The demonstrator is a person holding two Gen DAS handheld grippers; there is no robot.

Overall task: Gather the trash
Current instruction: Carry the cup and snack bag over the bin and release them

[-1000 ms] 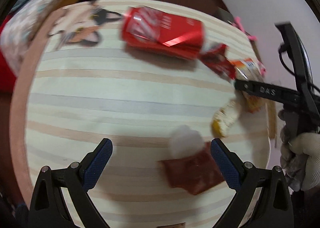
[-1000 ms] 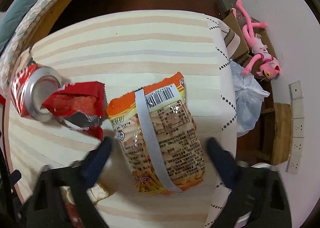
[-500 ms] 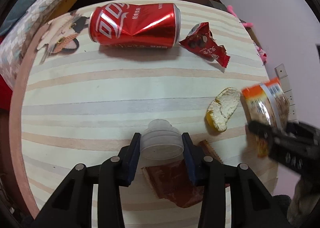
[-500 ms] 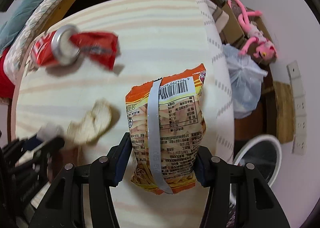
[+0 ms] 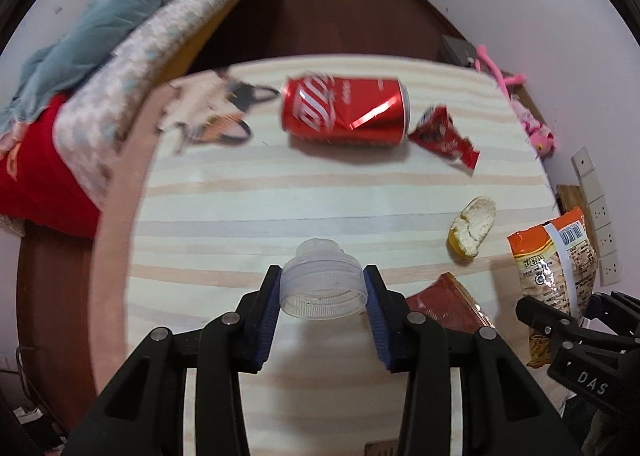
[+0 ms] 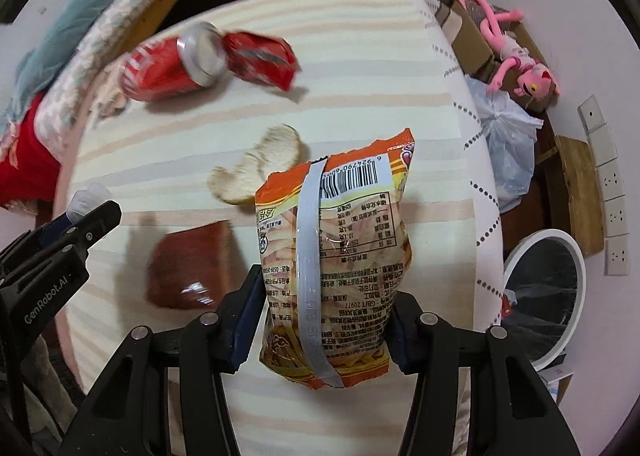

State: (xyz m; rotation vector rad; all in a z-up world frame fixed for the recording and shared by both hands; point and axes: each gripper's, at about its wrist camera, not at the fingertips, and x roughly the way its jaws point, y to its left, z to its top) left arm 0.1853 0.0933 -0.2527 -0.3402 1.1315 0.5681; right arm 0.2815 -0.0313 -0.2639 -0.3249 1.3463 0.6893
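A striped table (image 5: 248, 216) carries a dented red can (image 5: 344, 112) at the far side, a red wrapper (image 5: 444, 136) touching its right end, a bread piece (image 5: 472, 226) right, and a dark-red packet (image 5: 444, 304) near.

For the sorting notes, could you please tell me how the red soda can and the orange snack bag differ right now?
The red soda can lies on its side on the striped table, untouched; the orange snack bag is held upright, clear of the table, clamped in the right tongs. The can is rigid dented metal; the bag is soft printed film with a barcode. Both are trash not yet binned.
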